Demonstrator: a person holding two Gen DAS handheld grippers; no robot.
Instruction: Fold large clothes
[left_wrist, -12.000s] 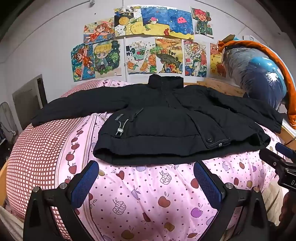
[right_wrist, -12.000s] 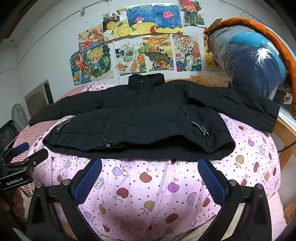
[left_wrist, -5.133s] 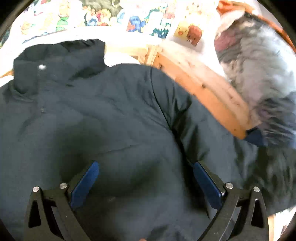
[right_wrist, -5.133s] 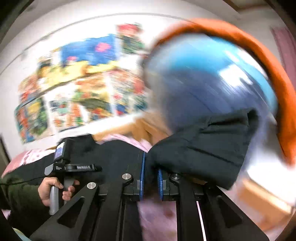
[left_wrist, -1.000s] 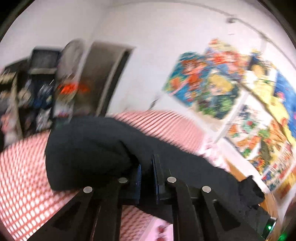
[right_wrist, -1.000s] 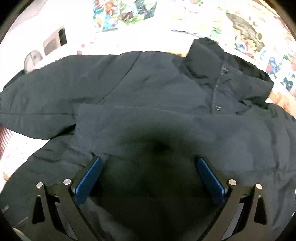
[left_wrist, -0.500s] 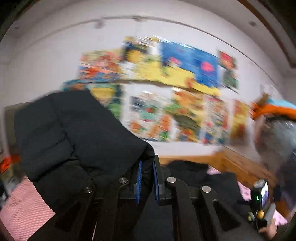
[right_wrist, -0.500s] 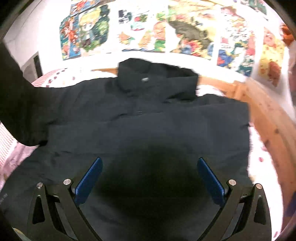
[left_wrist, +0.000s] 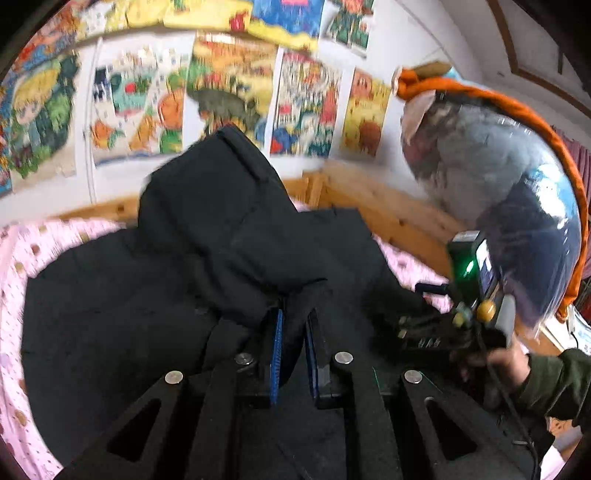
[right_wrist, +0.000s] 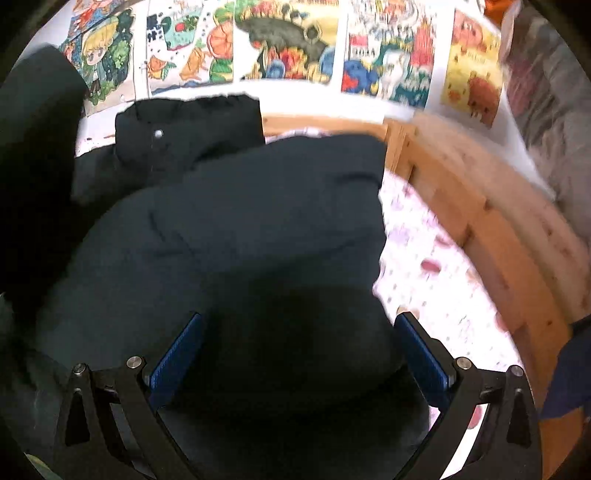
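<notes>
A black padded jacket (right_wrist: 258, 229) lies on the pink patterned bed cover (right_wrist: 436, 273). Its collar (right_wrist: 188, 125) points toward the poster wall. My left gripper (left_wrist: 293, 332) is shut on the jacket's left sleeve (left_wrist: 221, 206) and holds it lifted over the jacket body (left_wrist: 110, 302). My right gripper (right_wrist: 295, 347) is open and hovers low over the jacket, above the folded right side. The right gripper's body (left_wrist: 465, 295) and the hand holding it show at the right of the left wrist view.
A wooden bed rail (right_wrist: 480, 206) runs along the far and right edge. Colourful posters (left_wrist: 236, 85) cover the wall. A large orange-rimmed bag of bedding (left_wrist: 509, 192) stands at the right end of the bed.
My left gripper has carried the sleeve rightward and down over the jacket body. My right gripper stays open and has shifted right over the jacket.
</notes>
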